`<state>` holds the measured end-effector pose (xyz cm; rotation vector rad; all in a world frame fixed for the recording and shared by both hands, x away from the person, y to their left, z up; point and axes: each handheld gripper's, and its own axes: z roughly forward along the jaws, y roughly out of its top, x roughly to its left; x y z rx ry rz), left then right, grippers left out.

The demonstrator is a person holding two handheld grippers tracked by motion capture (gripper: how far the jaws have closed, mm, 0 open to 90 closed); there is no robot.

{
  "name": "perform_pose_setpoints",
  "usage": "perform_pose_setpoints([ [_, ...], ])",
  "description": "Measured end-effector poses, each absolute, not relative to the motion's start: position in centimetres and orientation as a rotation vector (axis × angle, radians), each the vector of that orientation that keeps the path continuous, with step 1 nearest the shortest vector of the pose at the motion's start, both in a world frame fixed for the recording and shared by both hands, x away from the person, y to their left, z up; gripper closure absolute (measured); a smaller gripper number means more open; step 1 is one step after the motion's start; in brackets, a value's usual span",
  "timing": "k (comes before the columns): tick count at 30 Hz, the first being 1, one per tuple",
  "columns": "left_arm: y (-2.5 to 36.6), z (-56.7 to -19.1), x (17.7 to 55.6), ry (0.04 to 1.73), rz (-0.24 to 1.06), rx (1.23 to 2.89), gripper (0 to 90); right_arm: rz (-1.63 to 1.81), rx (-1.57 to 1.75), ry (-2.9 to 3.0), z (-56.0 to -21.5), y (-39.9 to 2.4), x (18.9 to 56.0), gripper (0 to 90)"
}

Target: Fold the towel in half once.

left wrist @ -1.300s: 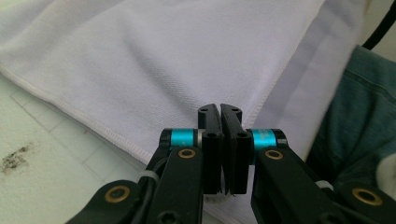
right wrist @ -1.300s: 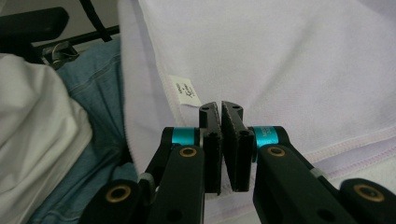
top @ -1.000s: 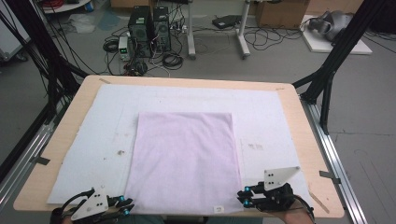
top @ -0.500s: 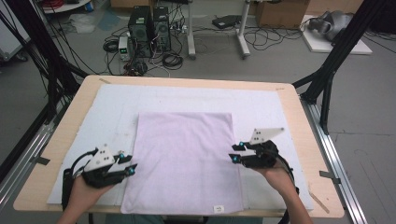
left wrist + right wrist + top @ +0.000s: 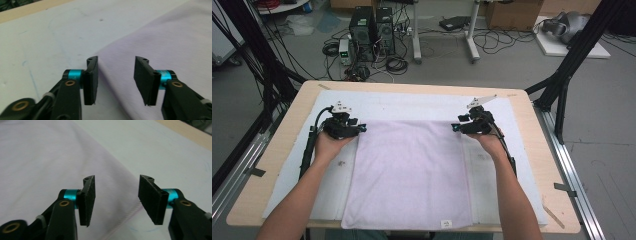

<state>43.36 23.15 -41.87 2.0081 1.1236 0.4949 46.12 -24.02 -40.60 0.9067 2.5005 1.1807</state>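
Work in hand: folding or straightening a lilac towel (image 5: 409,175) that lies flat on a white mat (image 5: 412,105) over the wooden table (image 5: 277,150).
Towel position: spread across the middle of the mat, its near hem with a small label at the table's near edge, its far edge between the two grippers.
Left gripper (image 5: 360,128): at the far left corner of the towel, pointing inward; in the left gripper view (image 5: 115,80) its jaws have just been opening and stand about half apart, with the towel's edge running under the gap but nothing pinched.
Right gripper (image 5: 455,127): at the far right corner, mirrored; in the right gripper view (image 5: 115,201) its jaws have likewise just been opening, roughly half wide, the striped hem below them, not gripped.
Step, as I judge it: taking hold of the two far corners together.
How to do it well: lower each lower jaw flat to the mat and slide it under the corner only, so the mat is not caught; close both together at matching spots on the hem, then lift evenly so the cloth stays square.
Risk: pinching one side deeper would skew the fold.
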Motion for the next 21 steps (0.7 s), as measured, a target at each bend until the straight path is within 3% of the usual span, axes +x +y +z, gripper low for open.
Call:
perform_pose_setpoints([
  [3, 23.2, -43.0, 45.1, 1.188, 0.45, 2.016, 46.5, 1.147, 1.0, 2.484, -41.9, -24.1, 47.2, 44.0],
  [5, 23.0, -43.8, 45.6, 1.209, 0.427, 2.012, 50.4, 1.133, 1.063, 2.483, -42.9, -24.1, 47.7, 44.0],
  [6, 22.8, -44.2, 45.8, 1.216, 0.411, 2.018, 58.3, 1.12, 1.091, 2.488, -43.4, -24.1, 47.9, 45.9],
  [7, 22.8, -44.2, 45.8, 1.205, 0.427, 2.006, 64.7, 1.098, 1.123, 2.5, -43.8, -24.1, 48.0, 54.4],
  [8, 22.8, -44.1, 45.9, 1.194, 0.417, 1.99, 79.8, 1.091, 1.134, 2.513, -44.1, -24.1, 48.1, 64.9],
  [9, 22.8, -43.9, 46.0, 1.188, 0.417, 1.995, 83.0, 1.103, 1.127, 2.52, -44.0, -24.3, 48.1, 82.1],
  [10, 22.7, -43.7, 46.2, 1.186, 0.429, 2.011, 84.7, 1.118, 1.149, 2.515, -43.7, -24.3, 48.1, 85.5],
  [16, 21.8, -40.3, 47.0, 1.138, 0.543, 1.972, 85.3, 1.114, 1.09, 2.437, -41.2, -24.6, 47.6, 86.8],
  [21, 21.9, -39.0, 46.9, 1.125, 0.562, 1.958, 85.3, 1.14, 1.083, 2.397, -39.7, -25.7, 47.3, 86.8],
])
